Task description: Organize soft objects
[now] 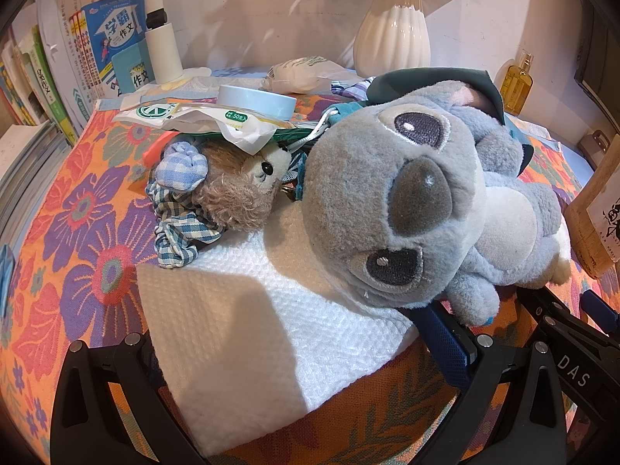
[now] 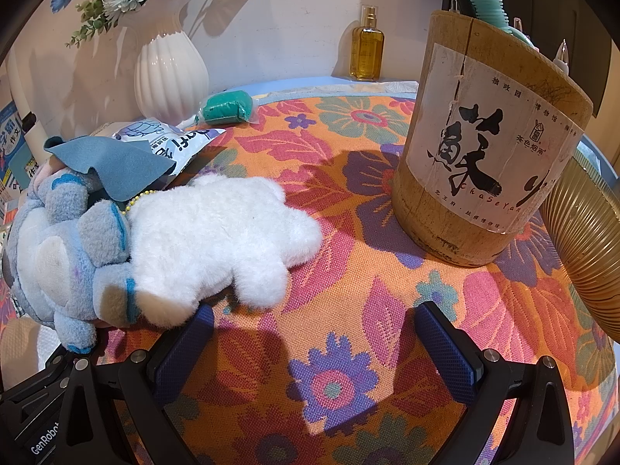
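Bamboo canister [image 2: 492, 162] label reads "ChaSeYan". Floral tablecloth [image 2: 348, 310], pale wall behind. White plush [image 2: 221, 232] lies left of the canister, touching the grey-blue plush [image 1: 407, 201]. Right gripper [image 2: 314, 345] spread wide, empty. Left gripper [image 1: 306, 352] straddles a white towel [image 1: 263, 325]; grip unclear.

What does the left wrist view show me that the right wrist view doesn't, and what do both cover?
Only the left wrist view shows the white towel spread between its open jaws, the small brown plush in checked cloth, the round white lid and the books.

Only the right wrist view shows the white plush, the green pouch and the full bamboo holder, with its own jaws open over bare cloth.

Both show the grey-blue plush, white vase, amber bottle and floral tablecloth.
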`<state>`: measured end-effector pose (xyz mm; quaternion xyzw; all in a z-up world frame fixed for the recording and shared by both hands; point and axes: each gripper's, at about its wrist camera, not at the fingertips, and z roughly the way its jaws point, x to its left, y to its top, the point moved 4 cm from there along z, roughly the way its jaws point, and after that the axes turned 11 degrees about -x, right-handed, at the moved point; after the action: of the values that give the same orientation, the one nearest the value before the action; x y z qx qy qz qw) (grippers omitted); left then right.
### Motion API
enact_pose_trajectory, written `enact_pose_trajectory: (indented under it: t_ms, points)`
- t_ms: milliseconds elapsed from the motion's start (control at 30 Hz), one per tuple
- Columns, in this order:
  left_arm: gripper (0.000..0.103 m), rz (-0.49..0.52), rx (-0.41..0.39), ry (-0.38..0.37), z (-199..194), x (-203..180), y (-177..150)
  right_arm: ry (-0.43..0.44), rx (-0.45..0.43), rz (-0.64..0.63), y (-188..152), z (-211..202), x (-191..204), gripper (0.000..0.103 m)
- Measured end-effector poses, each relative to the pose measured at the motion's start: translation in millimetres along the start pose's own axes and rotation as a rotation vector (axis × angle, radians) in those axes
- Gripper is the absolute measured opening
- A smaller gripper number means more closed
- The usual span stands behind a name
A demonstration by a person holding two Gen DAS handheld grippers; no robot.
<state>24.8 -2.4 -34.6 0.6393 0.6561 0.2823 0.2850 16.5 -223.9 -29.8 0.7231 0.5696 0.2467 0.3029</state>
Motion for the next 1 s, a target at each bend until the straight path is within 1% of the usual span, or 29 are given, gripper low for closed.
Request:
enact_pose_trajectory:
  t_ms: [1000]
  points:
    - [0.103, 0.0, 0.002, 0.001, 6.0, -6.0, -2.6, -0.002, 0.0, -0.001, -0.4, 0.0, 0.1, 0.103]
